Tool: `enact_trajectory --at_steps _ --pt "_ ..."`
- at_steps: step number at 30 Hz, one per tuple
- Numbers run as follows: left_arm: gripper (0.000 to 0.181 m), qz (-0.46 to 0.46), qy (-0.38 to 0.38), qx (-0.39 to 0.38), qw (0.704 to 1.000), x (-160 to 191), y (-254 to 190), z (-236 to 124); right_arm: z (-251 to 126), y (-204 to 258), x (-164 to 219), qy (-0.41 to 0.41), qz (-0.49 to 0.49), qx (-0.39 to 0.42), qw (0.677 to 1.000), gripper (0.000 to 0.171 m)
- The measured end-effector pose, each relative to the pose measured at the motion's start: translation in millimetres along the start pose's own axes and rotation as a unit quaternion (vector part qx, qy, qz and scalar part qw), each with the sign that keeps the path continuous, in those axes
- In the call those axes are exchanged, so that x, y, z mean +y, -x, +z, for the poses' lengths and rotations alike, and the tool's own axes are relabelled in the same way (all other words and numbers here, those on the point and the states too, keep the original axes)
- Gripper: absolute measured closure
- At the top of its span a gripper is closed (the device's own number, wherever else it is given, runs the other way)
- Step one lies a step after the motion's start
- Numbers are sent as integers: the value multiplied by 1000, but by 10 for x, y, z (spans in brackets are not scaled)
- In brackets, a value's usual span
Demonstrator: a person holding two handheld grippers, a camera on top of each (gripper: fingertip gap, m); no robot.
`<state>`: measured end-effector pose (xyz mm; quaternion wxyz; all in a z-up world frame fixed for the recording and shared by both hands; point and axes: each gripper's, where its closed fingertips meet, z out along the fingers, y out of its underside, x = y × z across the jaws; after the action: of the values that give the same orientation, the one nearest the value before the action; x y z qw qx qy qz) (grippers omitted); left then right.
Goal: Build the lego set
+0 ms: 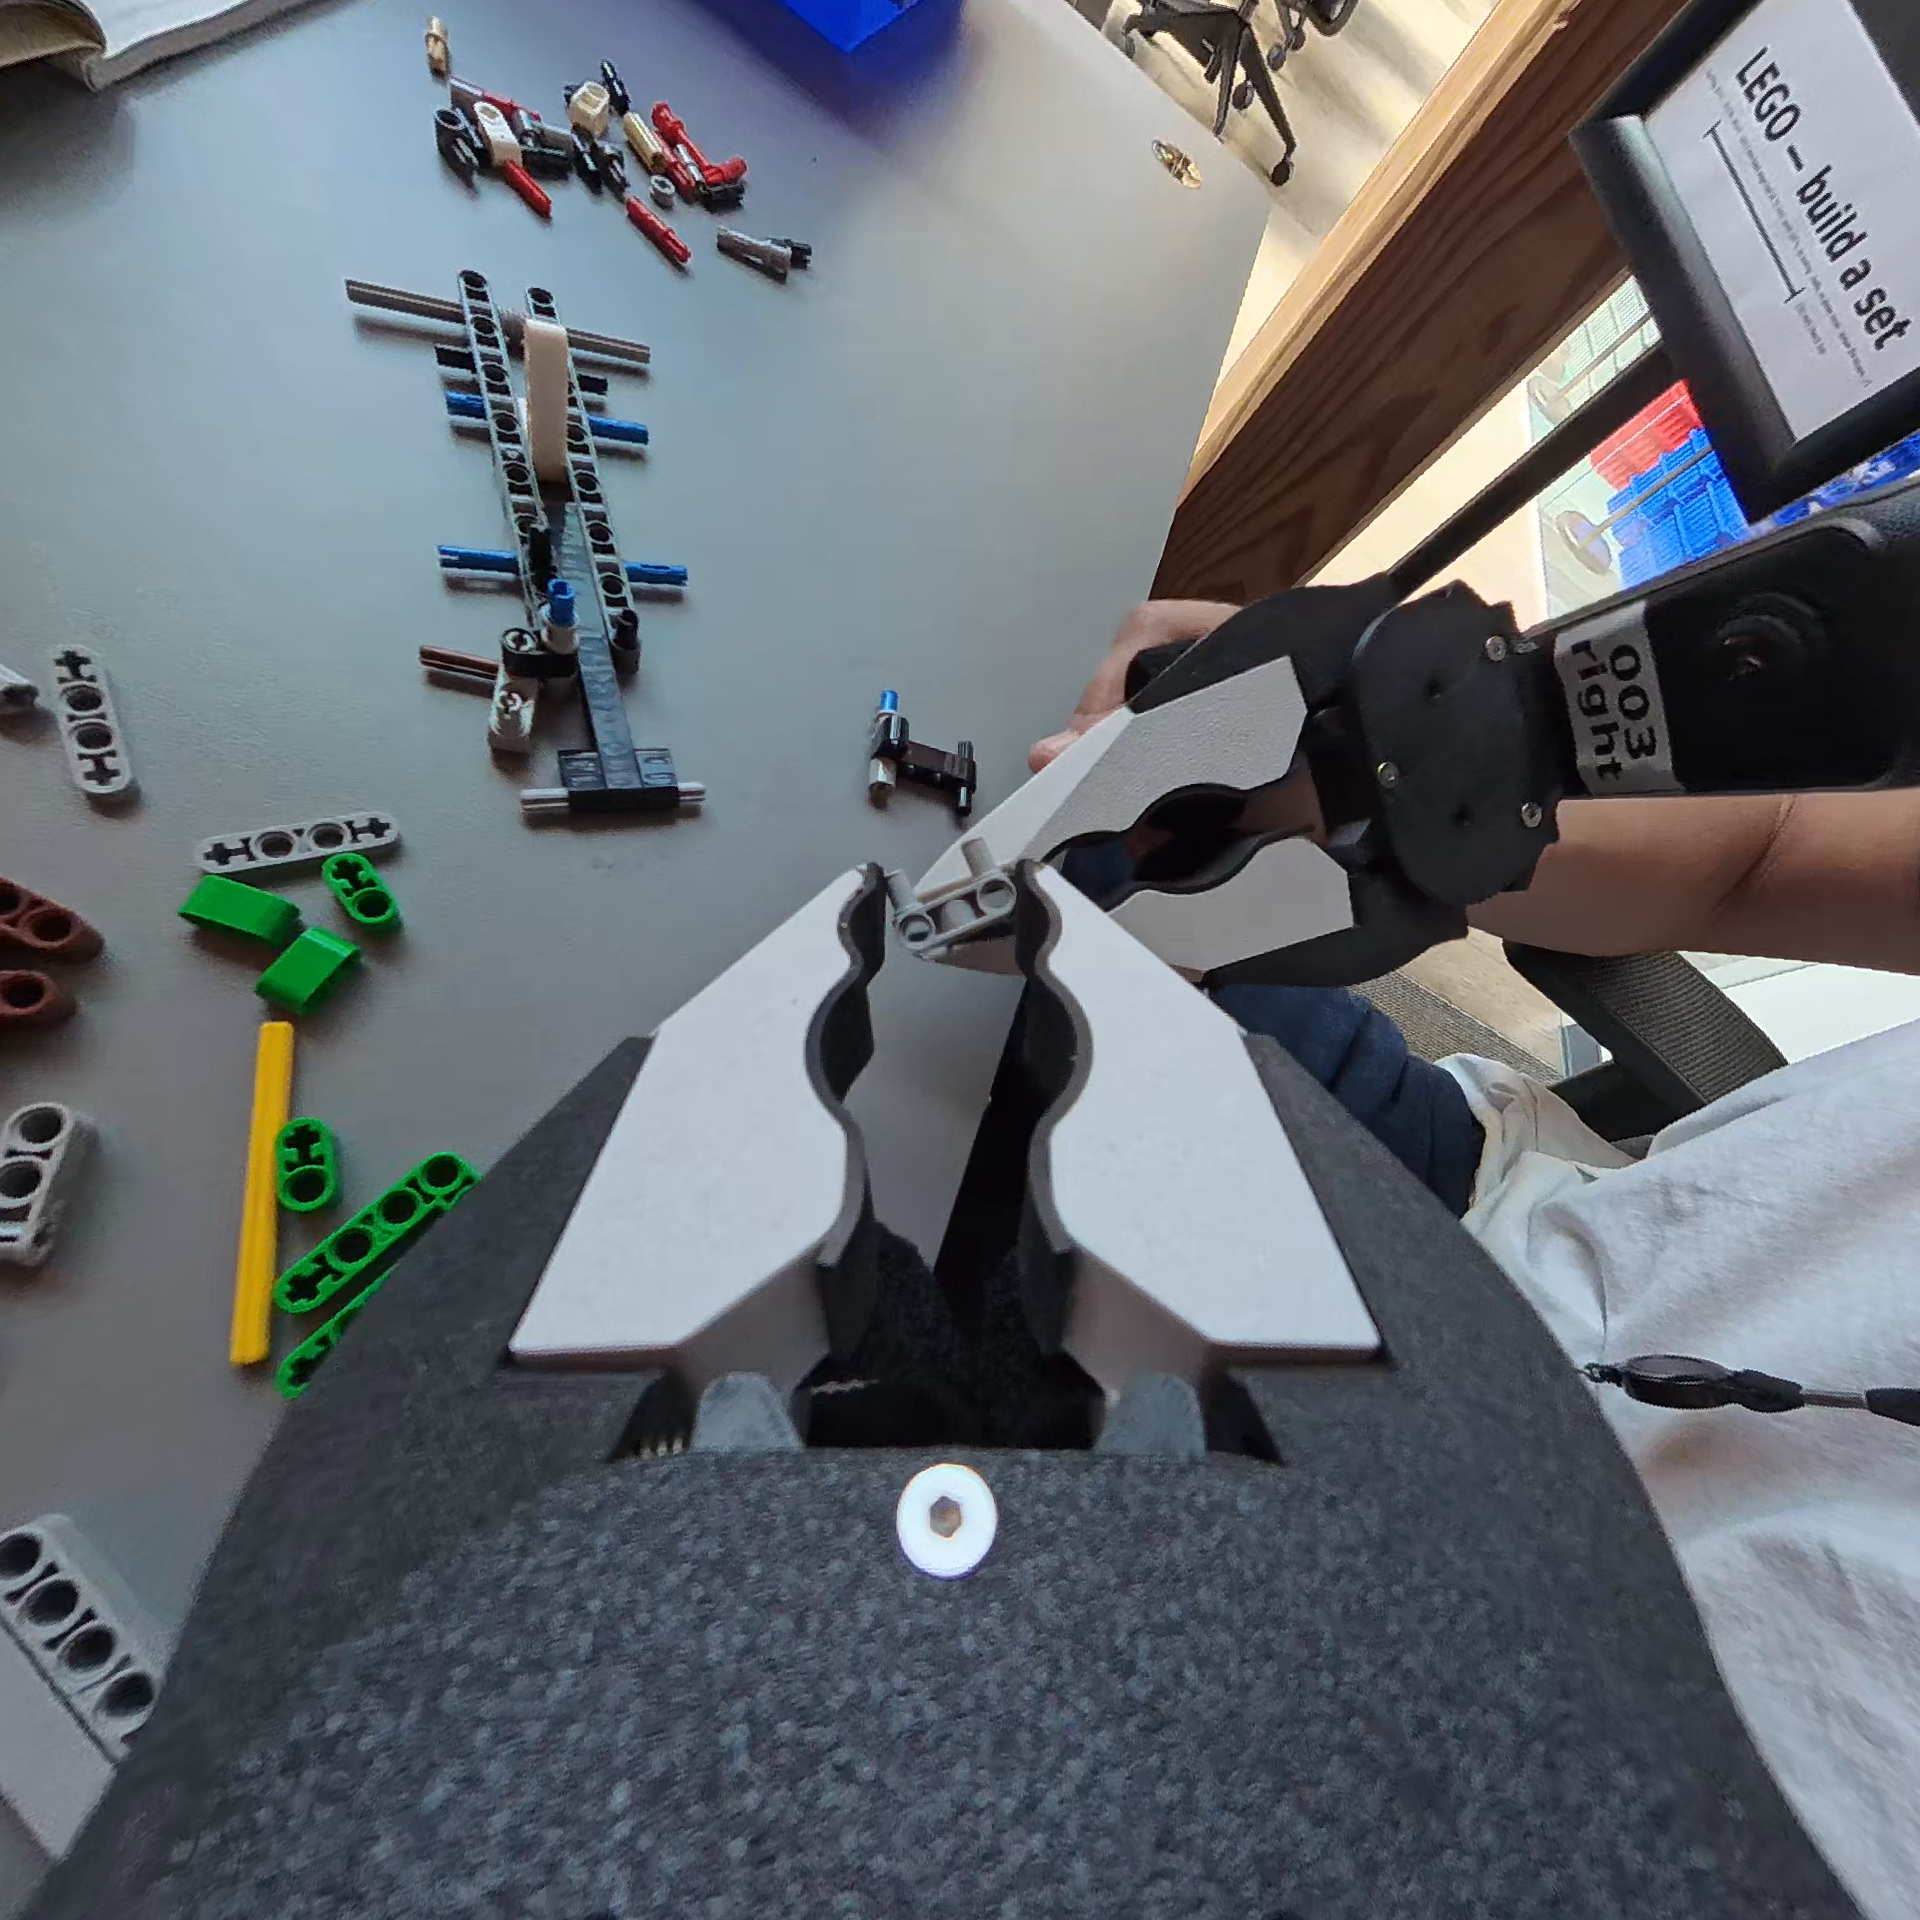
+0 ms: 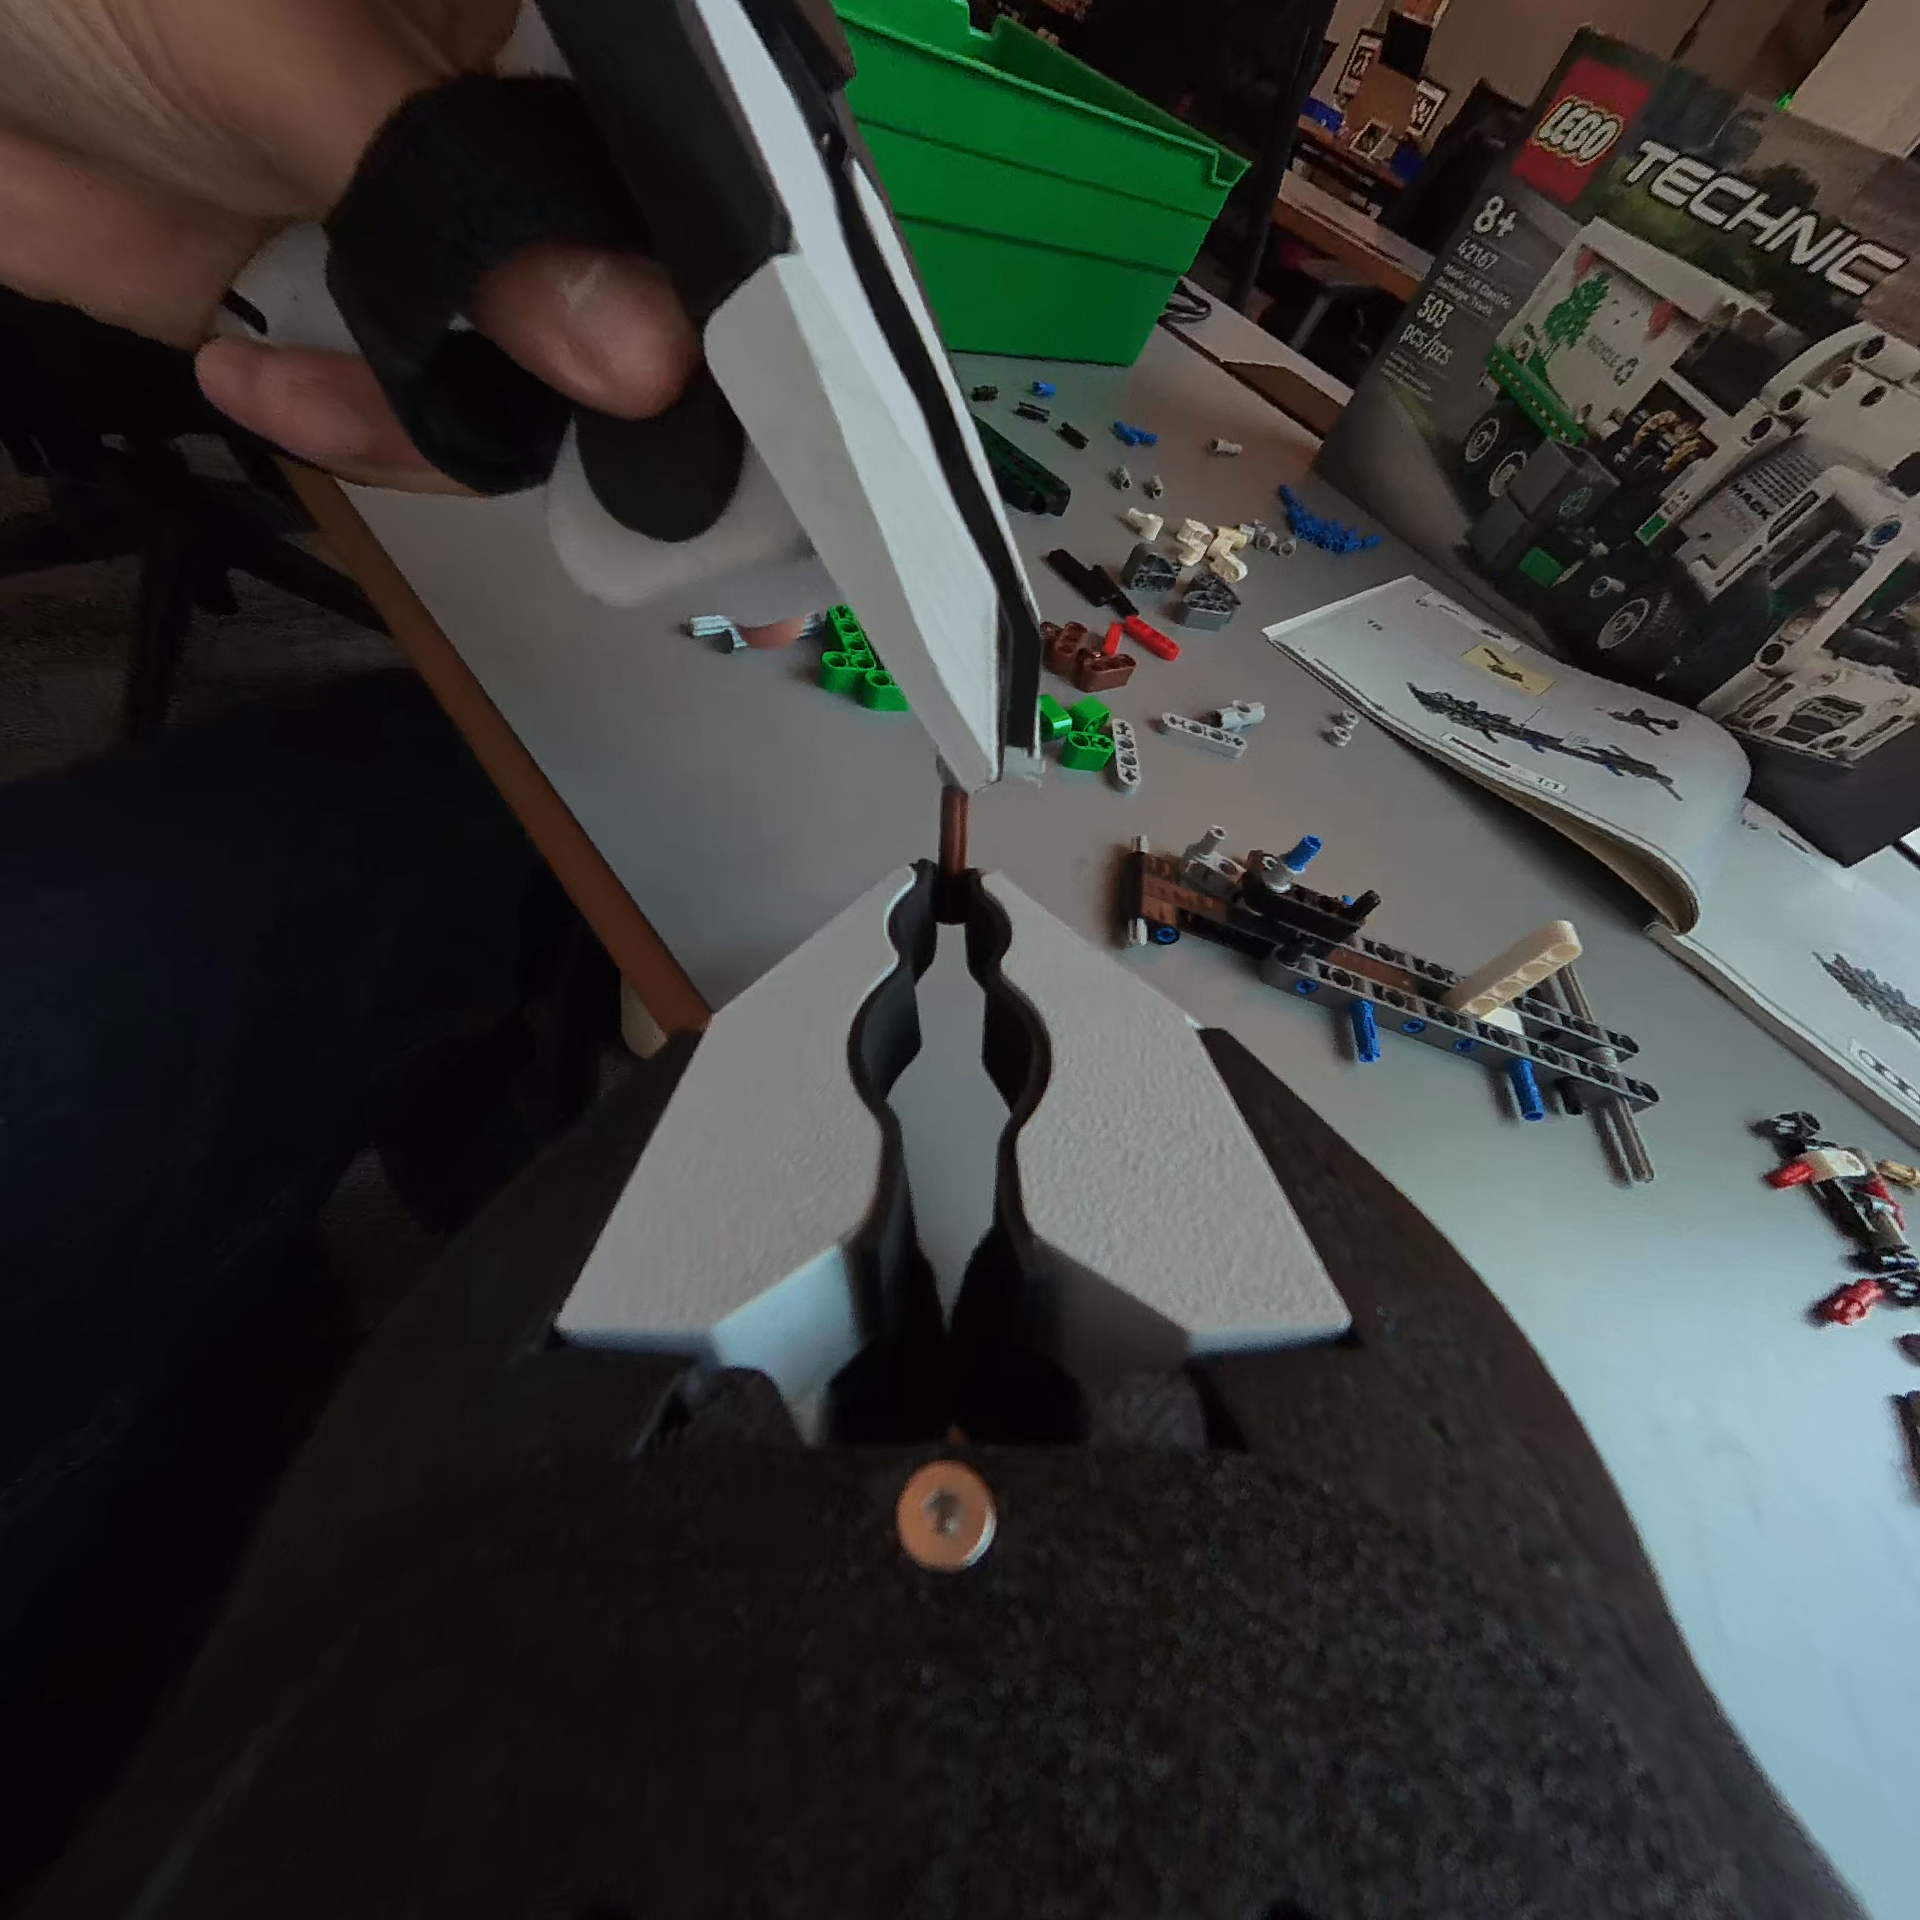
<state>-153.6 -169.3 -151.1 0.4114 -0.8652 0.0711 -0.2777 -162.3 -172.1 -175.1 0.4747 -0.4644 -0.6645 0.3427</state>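
Note:
My left gripper (image 1: 954,896) is shut on a small grey connector piece (image 1: 951,914) and holds it above the grey table. My right gripper (image 2: 951,896) is shut on a short brown axle (image 2: 953,831) that points up at the tip of the left gripper (image 2: 987,753). The axle's top end meets the grey piece (image 2: 1027,771); I cannot tell whether it is inside it. In the left wrist view the right gripper's fingers (image 1: 1174,748) come in from the right and hide the axle. The partly built long grey chassis (image 1: 551,499) lies on the table and also shows in the right wrist view (image 2: 1434,997).
Loose parts lie around: green beams (image 1: 364,1236), a yellow axle (image 1: 260,1195), a small black sub-assembly (image 1: 925,758), a pile of pins (image 1: 592,135). An open instruction booklet (image 2: 1538,727), the set's box (image 2: 1662,364) and a green bin (image 2: 1018,208) stand farther back. The table edge (image 2: 499,727) is close by. Both grippers' tips are close together, under 4 cm apart.

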Motion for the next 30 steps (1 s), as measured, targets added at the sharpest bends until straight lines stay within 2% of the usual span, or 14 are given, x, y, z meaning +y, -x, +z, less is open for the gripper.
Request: enact_trajectory --at_steps 13,18,26,30 --pt "158 23 6 -40 999 -29 43 -29 -63 -44 -60 -18 16 -2 1000 170" --pt "158 5 -7 -20 1000 -43 19 -14 -72 -46 -85 -20 14 0 1000 170" --pt "158 -44 -27 29 998 -35 -28 33 -87 -39 -155 -42 65 -20 997 170" --pt "158 -50 -28 26 998 -23 -14 74 -85 -48 -130 -47 79 -26 995 169"
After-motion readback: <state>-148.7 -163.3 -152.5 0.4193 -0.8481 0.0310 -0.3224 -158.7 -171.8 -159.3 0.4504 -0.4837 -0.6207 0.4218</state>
